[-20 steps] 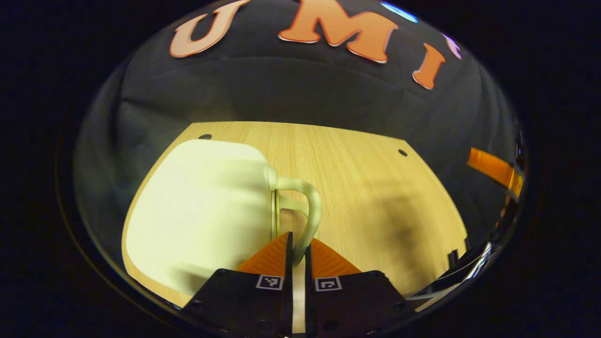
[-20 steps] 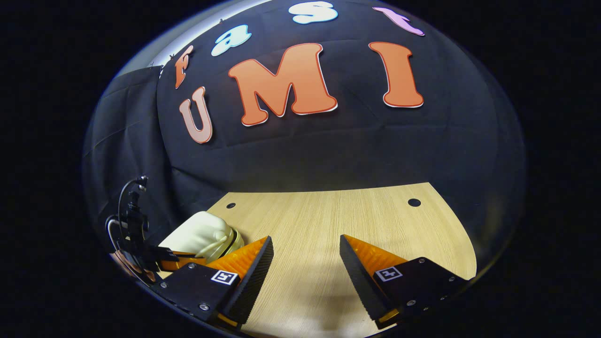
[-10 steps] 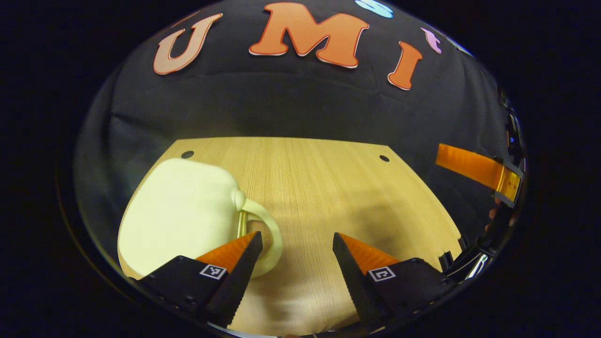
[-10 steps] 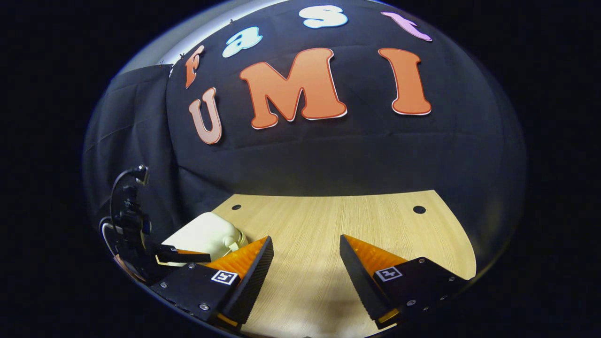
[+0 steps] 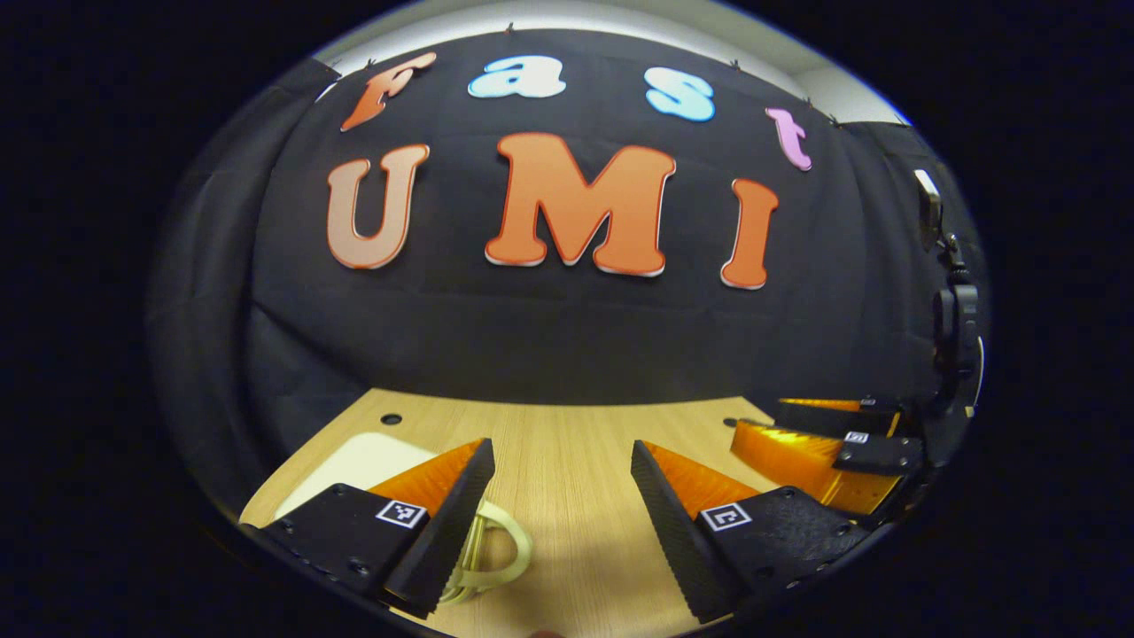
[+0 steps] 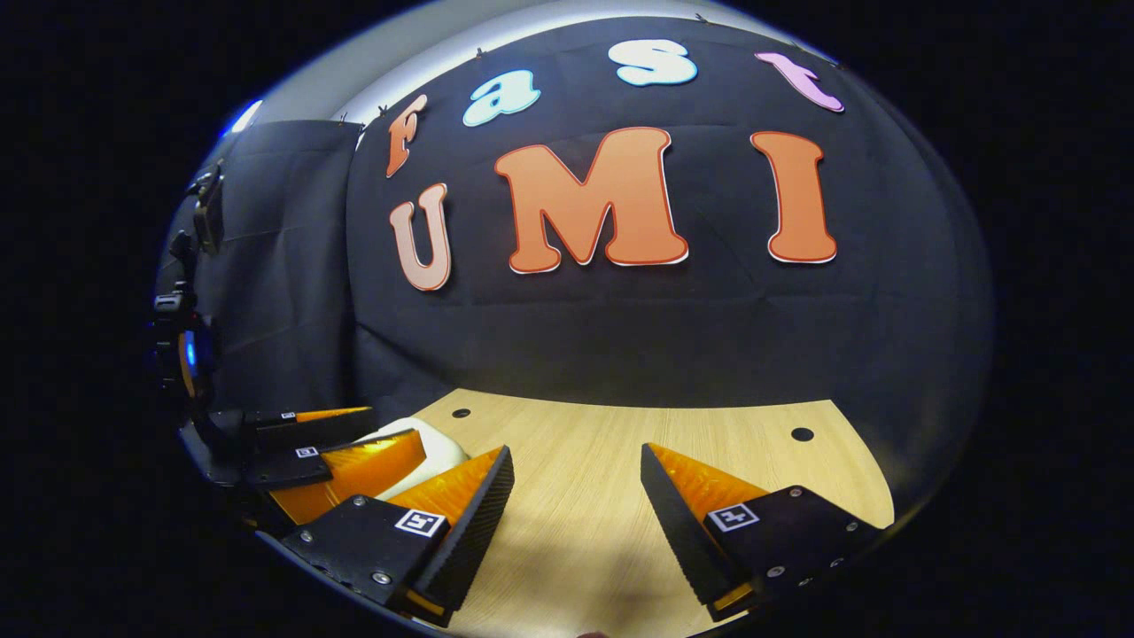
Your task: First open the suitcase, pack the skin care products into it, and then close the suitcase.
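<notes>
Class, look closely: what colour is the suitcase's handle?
Pale cream, matching the suitcase; the handle shows best in the left gripper view.

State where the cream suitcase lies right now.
In the left gripper view, the cream suitcase lies on the wooden table, behind the left gripper.

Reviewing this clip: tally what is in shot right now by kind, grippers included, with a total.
Grippers: 2 — left gripper and right gripper, both open over the table.
Suitcases: 1 — cream suitcase lying flat, its handle beside the left gripper's finger.
Tables: 1 — wooden table.
Total: 4
</notes>
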Demonstrator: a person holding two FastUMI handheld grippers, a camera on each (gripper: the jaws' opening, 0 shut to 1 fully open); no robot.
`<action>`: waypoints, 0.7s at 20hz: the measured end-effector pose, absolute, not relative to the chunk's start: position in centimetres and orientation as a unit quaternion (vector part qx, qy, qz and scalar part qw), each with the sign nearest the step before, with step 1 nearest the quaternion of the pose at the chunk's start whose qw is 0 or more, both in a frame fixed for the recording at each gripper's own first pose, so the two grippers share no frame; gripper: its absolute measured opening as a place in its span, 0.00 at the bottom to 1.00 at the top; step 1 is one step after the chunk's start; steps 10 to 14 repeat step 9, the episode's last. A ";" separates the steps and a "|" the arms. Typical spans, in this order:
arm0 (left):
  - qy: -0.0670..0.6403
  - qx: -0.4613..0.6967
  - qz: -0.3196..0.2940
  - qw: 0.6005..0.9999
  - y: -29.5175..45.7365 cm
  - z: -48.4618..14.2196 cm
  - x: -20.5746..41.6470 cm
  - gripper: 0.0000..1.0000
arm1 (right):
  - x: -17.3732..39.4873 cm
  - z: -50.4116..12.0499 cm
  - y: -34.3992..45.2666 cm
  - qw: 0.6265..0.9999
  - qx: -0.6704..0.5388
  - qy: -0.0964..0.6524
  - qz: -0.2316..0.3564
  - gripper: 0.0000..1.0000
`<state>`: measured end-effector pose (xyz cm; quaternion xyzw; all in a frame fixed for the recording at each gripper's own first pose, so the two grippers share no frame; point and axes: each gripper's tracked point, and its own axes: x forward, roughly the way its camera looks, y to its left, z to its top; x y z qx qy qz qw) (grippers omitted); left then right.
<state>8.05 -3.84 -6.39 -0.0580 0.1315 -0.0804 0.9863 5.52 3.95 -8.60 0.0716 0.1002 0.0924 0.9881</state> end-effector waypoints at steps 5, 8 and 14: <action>0.101 -0.047 -0.064 0.992 -3.7 -4.8 8.1 0.97 | 5.3 -6.2 2.5 0.996 0.037 0.043 0.071 0.93; 0.074 -0.050 -0.057 0.994 -3.6 -3.2 8.0 0.96 | 5.2 -4.7 2.1 0.997 0.030 0.022 0.069 0.94; 0.070 -0.047 -0.054 0.995 -3.3 -2.4 8.0 0.96 | 5.2 -4.5 1.7 0.997 0.027 0.016 0.067 0.93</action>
